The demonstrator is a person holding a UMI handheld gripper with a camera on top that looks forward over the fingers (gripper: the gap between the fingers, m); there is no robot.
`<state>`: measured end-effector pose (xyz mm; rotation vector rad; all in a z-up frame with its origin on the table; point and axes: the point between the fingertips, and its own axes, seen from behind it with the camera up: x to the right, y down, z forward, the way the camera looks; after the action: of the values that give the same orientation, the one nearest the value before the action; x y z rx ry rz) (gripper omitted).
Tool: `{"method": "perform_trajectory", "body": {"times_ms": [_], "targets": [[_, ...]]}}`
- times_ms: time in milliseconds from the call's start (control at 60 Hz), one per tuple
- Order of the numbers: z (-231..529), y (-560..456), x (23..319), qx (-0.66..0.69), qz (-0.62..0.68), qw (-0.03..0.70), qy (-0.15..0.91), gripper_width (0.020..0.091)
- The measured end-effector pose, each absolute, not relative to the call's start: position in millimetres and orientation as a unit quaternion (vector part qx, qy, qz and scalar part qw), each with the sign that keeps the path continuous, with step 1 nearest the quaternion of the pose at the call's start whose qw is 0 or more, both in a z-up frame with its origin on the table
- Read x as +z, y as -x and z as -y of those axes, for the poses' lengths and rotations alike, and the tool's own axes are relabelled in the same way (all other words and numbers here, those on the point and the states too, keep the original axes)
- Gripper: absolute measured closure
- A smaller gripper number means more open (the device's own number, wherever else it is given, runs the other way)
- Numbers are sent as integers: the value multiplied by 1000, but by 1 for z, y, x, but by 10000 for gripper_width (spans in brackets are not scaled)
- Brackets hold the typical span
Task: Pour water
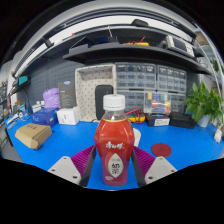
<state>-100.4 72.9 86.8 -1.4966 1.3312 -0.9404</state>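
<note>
- Broadly, the blue table top [60, 140] carries everything; a shelved workbench wall with racks of small clear drawers [140, 85] rises beyond it.
- Off to one side well beyond the fingers sits a brown cardboard box [33, 135], with a white carton [68, 116] and a purple object [51, 98] further back; what they hold cannot be told.
- On the other side a green leafy potted plant [205, 103] stands near a dark tray [180, 120], and a flat red disc [161, 149] lies on the table just past the finger on that side.
- Between the fingers stands the clear plastic bottle with a white screw cap and a red label [114, 148], filled nearly to the neck with reddish liquid; the cap is on.
- A small white cup [136, 136] shows just behind the bottle, likely the vessel to pour into; its contents are hidden.
- The two-finger gripper [113, 170] has its purple pads [82, 160] at either side of the bottle's lower body; whether both actually press on it, or a slight gap remains, I cannot tell.
- To do this step well, I judge the grip should sit squarely on the labelled body, firm enough that the full, heavy bottle won't twist when tilted, and the cap must come off before any pouring.
</note>
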Motion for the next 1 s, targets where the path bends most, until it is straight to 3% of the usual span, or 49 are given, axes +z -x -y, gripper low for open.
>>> {"method": "perform_trajectory", "body": {"times_ms": [67,117,250,267,283,300,483,700,1000], "targets": [[-75,94,83,-381,-538,452,600,472],[-71,91,82,-392,-538,452,594,662],[-65,89,85,-388,-517,476,597,783],[-65,89,85,-390,-516,476,597,785],[-64,89,86,-391,-515,476,597,728],[-82,80,82,-400,-521,472,588,820],[-74,88,85,-386,-540,463,588,823],[-144,75,93,-323,-575,494,567,823],[-211,14,109,-123,-721,569,376,823]]}}
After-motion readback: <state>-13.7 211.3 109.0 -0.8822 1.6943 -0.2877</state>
